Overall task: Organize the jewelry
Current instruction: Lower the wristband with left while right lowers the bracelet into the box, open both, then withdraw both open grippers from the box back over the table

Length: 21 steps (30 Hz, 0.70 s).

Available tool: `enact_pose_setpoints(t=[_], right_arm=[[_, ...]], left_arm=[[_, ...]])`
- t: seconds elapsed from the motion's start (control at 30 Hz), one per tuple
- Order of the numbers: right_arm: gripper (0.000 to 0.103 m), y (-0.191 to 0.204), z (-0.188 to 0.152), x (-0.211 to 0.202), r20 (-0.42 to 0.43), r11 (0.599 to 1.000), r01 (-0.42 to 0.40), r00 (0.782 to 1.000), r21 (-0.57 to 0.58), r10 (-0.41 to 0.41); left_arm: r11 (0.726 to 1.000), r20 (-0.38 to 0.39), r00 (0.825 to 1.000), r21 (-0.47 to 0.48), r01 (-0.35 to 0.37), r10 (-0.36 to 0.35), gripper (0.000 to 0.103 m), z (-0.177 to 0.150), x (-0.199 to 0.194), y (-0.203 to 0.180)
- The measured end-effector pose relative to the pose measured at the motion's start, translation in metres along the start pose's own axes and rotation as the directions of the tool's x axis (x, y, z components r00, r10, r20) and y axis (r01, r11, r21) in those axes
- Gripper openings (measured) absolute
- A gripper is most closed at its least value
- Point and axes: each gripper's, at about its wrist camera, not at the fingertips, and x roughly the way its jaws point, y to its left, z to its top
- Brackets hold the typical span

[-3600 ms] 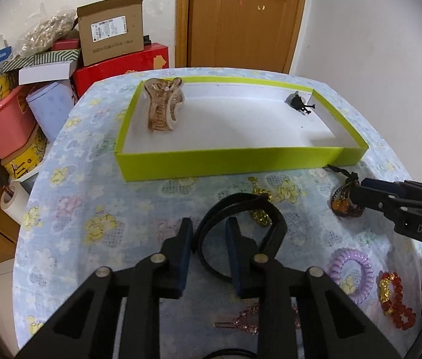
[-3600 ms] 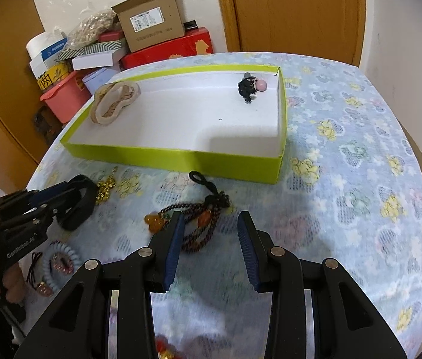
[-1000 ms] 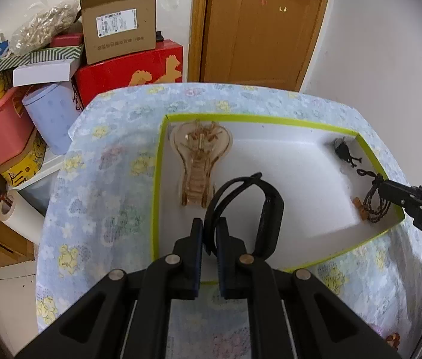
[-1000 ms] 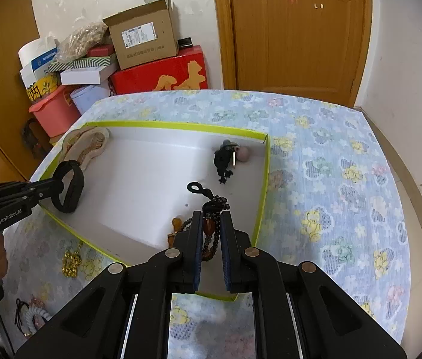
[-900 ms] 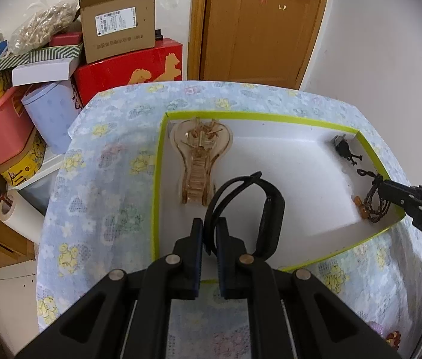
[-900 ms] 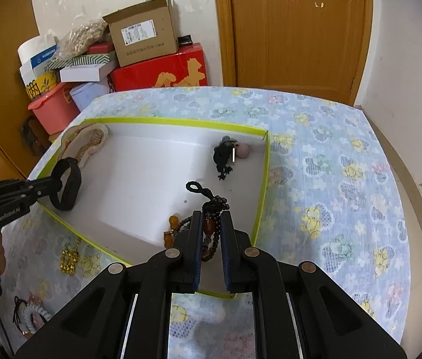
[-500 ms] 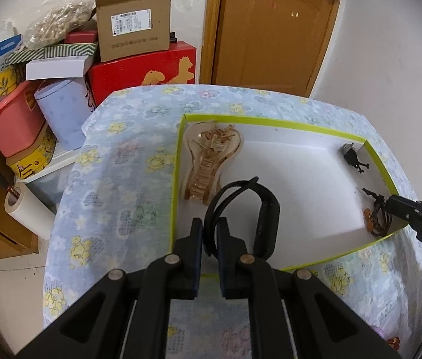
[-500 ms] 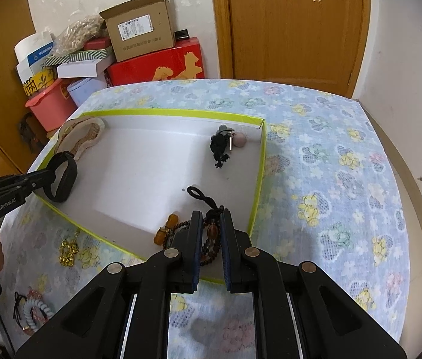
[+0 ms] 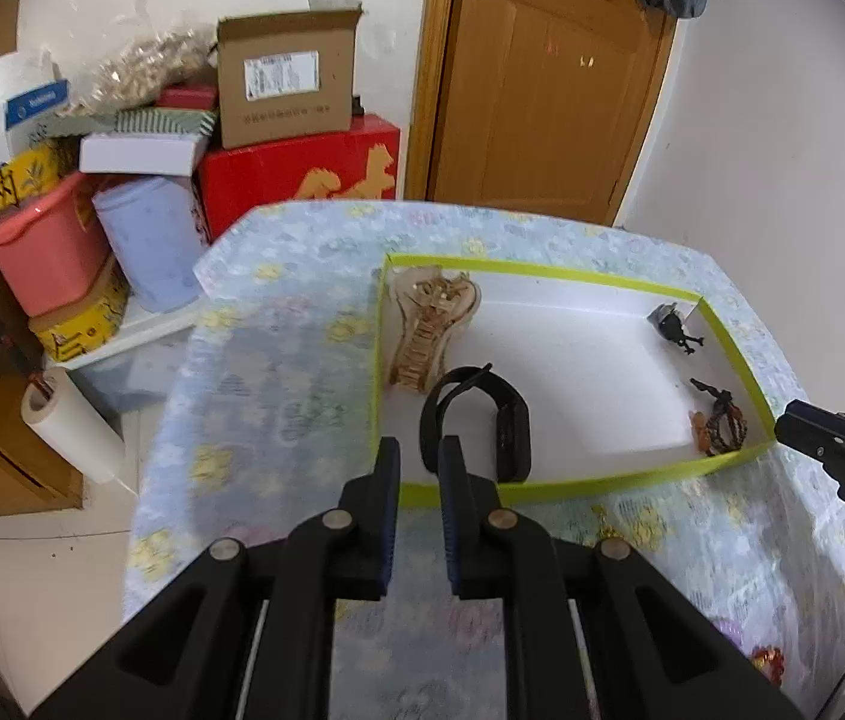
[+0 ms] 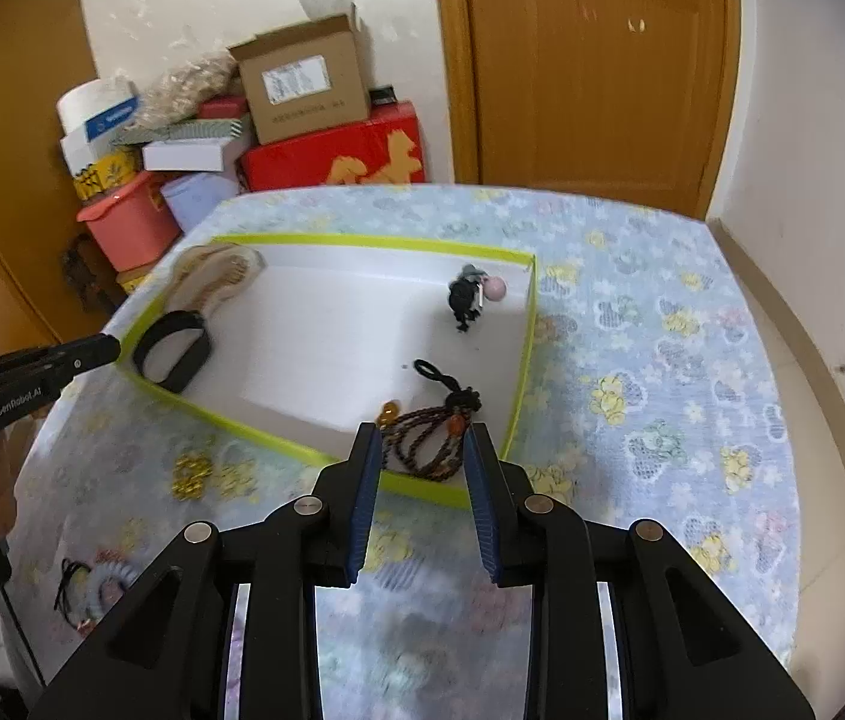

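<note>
The yellow-green tray (image 9: 542, 270) (image 10: 362, 240) stands on the flowered tablecloth. A black band (image 9: 512, 426) (image 10: 173, 351) lies in its near left corner. My left gripper (image 9: 419, 447) (image 10: 104, 348) is just outside that rim, its jaws opening, and its pads do not press on the band. A brown beaded cord bracelet (image 10: 458, 403) (image 9: 719, 426) lies in the near right corner. My right gripper (image 10: 420, 441) (image 9: 791, 423) hovers over that rim, its jaws opening, and the pads are clear of the bracelet.
In the tray are also a beige claw clip (image 9: 431, 324) (image 10: 212, 276) and a black hair tie with a pink bead (image 10: 470, 297). On the cloth lie a gold piece (image 10: 191, 474) and a spiral hair tie (image 10: 110, 585). Stacked boxes (image 9: 296, 96) stand beyond the table.
Both grippers let go and drew back from the tray, rising a little. The black band and the beaded bracelet now rest on the tray floor.
</note>
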Motion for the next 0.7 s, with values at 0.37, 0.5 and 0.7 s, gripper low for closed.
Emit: enact_pose_setpoints(t=[0.37, 0.5, 0.7], right_arm=[[0.029, 0.024, -0.031, -0.048, 0.033, 1.0, -0.021, 0.999, -0.013, 0.021], [0.029, 0.032, -0.047, -0.067, 0.043, 0.999, -0.027, 0.999, -0.017, 0.028], [0.029, 0.041, -0.067, -0.086, 0.045, 0.999, -0.041, 0.998, -0.02, 0.042]], left_arm=[[1.0, 0.031, 0.999, -0.002, 0.018, -0.018, 0.014, -0.038, -0.051, -0.007], [0.999, 0.038, 0.999, 0.011, 0.033, -0.033, 0.014, -0.052, -0.066, -0.016], [0.998, 0.044, 0.998, 0.031, 0.049, -0.051, 0.014, -0.071, -0.087, -0.027]])
